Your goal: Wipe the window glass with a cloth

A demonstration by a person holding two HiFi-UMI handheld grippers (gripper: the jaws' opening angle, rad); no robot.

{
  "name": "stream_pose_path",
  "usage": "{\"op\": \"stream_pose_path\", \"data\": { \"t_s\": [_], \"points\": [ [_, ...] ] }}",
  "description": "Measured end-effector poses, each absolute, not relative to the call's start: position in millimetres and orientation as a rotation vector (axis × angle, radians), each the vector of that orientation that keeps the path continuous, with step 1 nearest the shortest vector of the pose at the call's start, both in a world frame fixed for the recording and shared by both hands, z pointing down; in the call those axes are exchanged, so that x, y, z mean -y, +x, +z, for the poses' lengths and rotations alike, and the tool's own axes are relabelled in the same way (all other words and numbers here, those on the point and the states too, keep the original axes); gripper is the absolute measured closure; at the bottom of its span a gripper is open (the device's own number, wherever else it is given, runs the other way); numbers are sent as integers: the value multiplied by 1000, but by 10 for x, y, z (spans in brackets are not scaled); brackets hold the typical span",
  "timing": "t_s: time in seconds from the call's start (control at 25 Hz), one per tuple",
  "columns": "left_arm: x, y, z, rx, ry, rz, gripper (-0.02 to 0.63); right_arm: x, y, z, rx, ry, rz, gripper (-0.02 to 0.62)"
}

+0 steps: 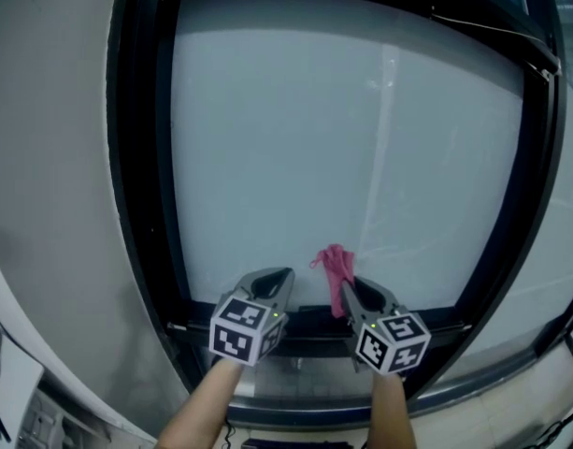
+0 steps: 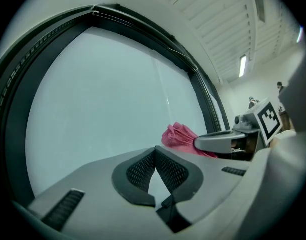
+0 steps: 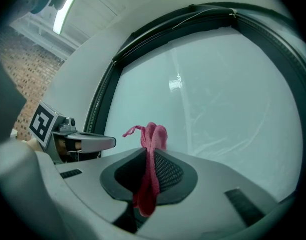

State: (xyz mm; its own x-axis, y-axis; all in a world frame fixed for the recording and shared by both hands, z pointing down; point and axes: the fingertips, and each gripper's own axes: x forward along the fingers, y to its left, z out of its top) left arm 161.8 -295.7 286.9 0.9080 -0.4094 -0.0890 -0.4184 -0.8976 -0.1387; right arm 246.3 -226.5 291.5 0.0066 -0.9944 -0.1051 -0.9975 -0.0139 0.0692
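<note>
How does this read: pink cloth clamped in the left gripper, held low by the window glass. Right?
Wrong gripper. The pink cloth is clamped in the right gripper, as the right gripper view shows. The left gripper is shut on nothing. The cloth is held low by the window glass, as you said.

The window glass (image 1: 342, 129) lay unobstructed above and to either side of both claws. The dark frame (image 1: 141, 204) bounded it at left, right and top, and the lower rail (image 1: 314, 324) ran just beneath the claws. The left claw (image 1: 282, 277) and right claw (image 1: 348, 290) stood side by side near the bottom edge. The pink cloth (image 1: 335, 265), gripped by the right claw, partly filled the narrow gap between them.
</note>
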Motion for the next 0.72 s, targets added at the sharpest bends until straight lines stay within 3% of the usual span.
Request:
{"op": "stream_pose_path", "data": {
  "t_s": [0.72],
  "points": [
    [3000,1624,2952,-654,-2921,58,598,2353,2428,2954,-2214,-2246,218,548]
  ]
}}
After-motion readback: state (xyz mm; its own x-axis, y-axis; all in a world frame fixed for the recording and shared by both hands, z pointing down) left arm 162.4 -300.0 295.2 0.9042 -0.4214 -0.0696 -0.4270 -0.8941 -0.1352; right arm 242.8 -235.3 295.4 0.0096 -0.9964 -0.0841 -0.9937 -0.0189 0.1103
